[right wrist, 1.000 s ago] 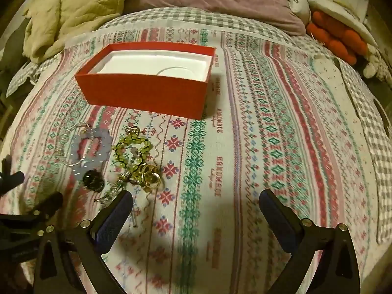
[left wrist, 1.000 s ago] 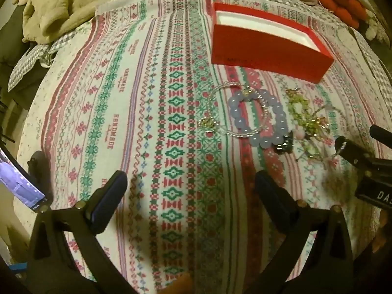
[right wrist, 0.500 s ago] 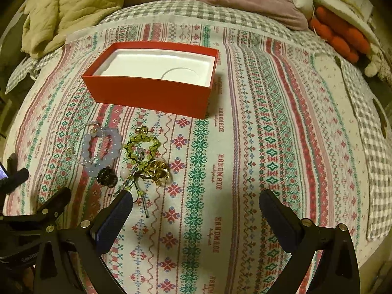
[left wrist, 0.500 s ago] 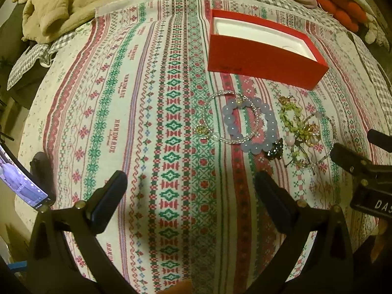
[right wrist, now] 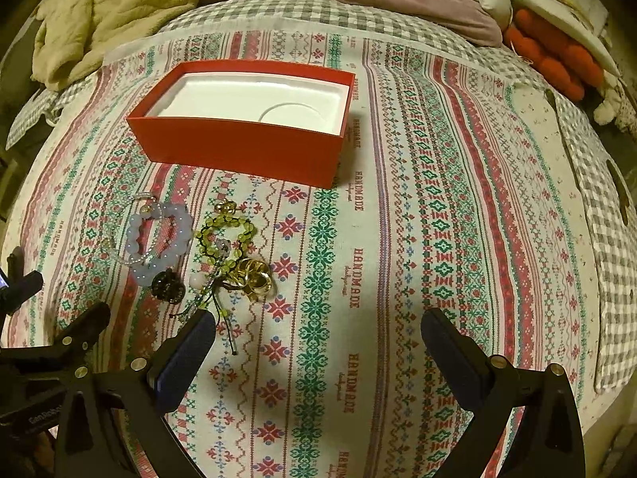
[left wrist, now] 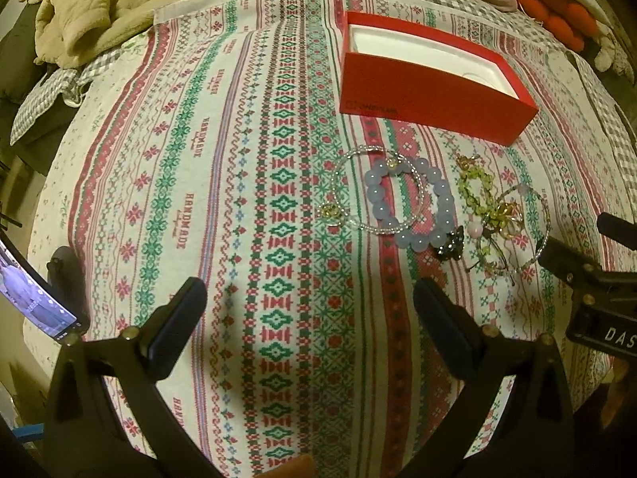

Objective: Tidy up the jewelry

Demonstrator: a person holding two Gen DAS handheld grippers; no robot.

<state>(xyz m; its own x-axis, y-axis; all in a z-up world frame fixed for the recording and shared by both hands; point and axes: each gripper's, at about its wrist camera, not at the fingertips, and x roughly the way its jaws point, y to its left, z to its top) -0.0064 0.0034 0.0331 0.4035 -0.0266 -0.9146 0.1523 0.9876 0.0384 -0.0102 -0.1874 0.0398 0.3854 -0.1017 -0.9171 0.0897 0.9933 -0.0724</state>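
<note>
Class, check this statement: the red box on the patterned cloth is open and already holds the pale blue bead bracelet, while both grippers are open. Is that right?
Not quite. The right wrist view shows the red box open but holding only its white insert; the pale blue bead bracelet lies on the patterned cloth in front of it. Both the left gripper and right gripper are open.

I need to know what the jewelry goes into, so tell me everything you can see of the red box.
The red rectangular cardboard box sits upright and lidless on the patterned striped cloth, beyond the jewelry pile and apart from it. Its walls are plain matte red; small lettering shows low on one side in the left wrist view. Inside is a white moulded insert with a shallow round recess near one end. Nothing lies in it, and neither gripper touches it.
</note>
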